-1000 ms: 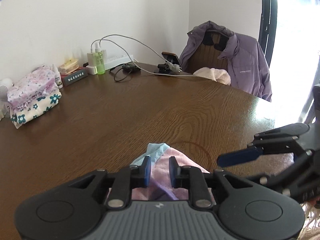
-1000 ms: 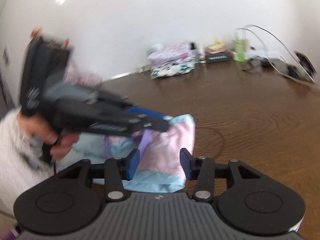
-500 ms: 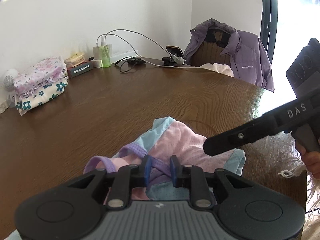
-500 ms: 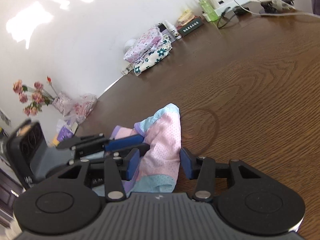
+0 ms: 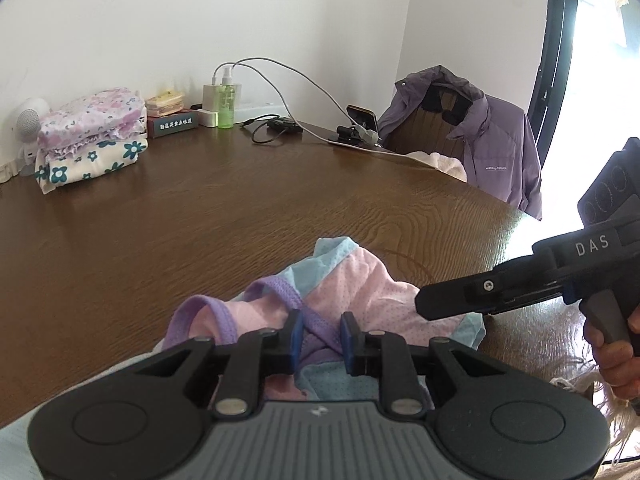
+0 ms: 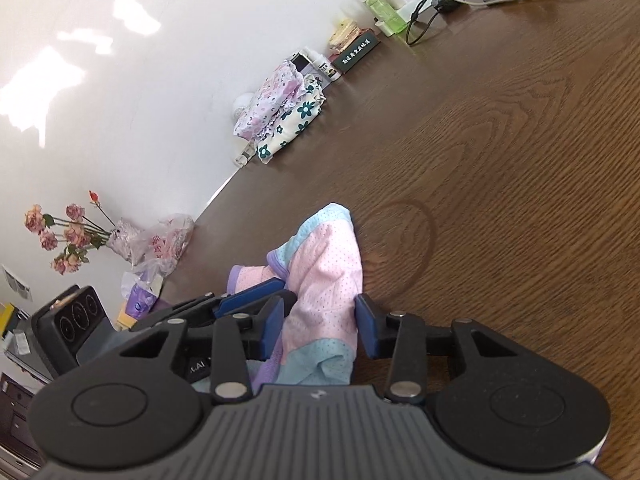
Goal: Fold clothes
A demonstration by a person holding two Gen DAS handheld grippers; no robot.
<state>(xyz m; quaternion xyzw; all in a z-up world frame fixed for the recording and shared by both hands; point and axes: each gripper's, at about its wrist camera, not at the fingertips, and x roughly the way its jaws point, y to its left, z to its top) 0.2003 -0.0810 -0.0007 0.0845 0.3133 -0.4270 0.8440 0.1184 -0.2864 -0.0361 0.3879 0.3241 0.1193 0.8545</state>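
A small pink garment (image 5: 360,292) with light blue panels and purple trim lies crumpled on the brown wooden table (image 5: 200,216) near its front edge. It also shows in the right wrist view (image 6: 324,280). My left gripper (image 5: 320,338) sits over the garment's near side with its jaws a little apart, the purple trim lying between them. My right gripper (image 6: 320,320) is open, its fingers either side of the pink cloth. In the left wrist view the right gripper's body (image 5: 520,284) reaches in from the right.
A stack of folded floral clothes (image 5: 92,140) lies at the back left by the wall. A green bottle (image 5: 226,100), chargers, cables and a phone on a stand (image 5: 360,124) line the back. A chair with a purple jacket (image 5: 480,144) stands right.
The left gripper has drawn back and its jaws have opened slightly around the purple trim. The garment now lies more spread out. The right gripper swung round to the garment's right side.
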